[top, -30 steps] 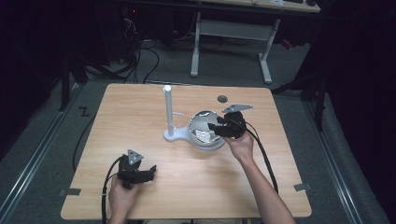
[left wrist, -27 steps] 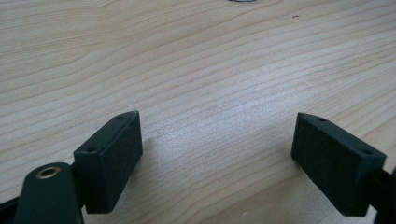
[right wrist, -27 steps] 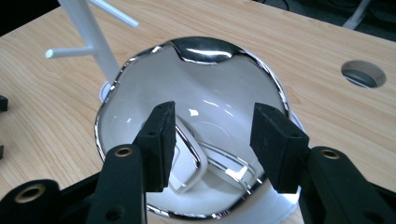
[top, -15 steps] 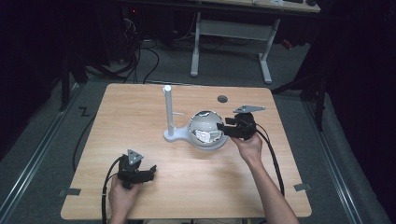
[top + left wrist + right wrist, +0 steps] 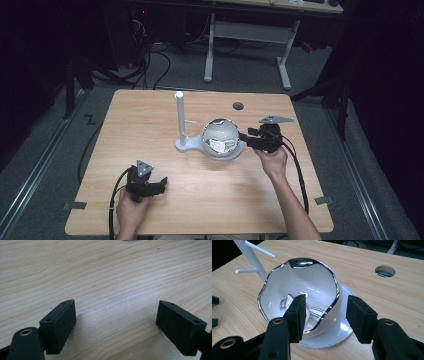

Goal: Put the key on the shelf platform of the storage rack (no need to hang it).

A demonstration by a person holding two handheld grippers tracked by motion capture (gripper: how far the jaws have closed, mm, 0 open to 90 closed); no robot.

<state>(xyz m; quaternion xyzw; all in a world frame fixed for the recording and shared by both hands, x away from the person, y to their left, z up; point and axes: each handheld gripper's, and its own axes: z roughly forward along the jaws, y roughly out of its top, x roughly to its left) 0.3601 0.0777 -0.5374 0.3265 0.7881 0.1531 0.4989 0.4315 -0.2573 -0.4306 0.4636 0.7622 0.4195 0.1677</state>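
The wooden table (image 5: 150,120) carries everything, with a round cable hole (image 5: 238,106) near its far edge; on it stands a white stand (image 5: 181,120), an upright post with short pegs on a round foot, and touching that foot on the right lies a white saucer (image 5: 235,152). On the saucer sits a white cup (image 5: 312,282) with a wavy silver rim, tipped toward the person's right so that its mouth faces the right gripper; inside it a handle-like white and silver shape shows, though what it is cannot be told.

The right gripper (image 5: 325,312) lies level at the cup's right side; one pad (image 5: 298,315) is inside the mouth, the other (image 5: 359,317) outside, so the near wall of the cup stands between the jaws. The jaws have just been closing, yet a clear gap shows between the outer pad and the wall; whether the inner pad touches the wall cannot be told.

The left gripper (image 5: 117,322) rests low over bare wood at the near left of the table, well apart from the cup; its jaws stand wide apart with nothing between them.
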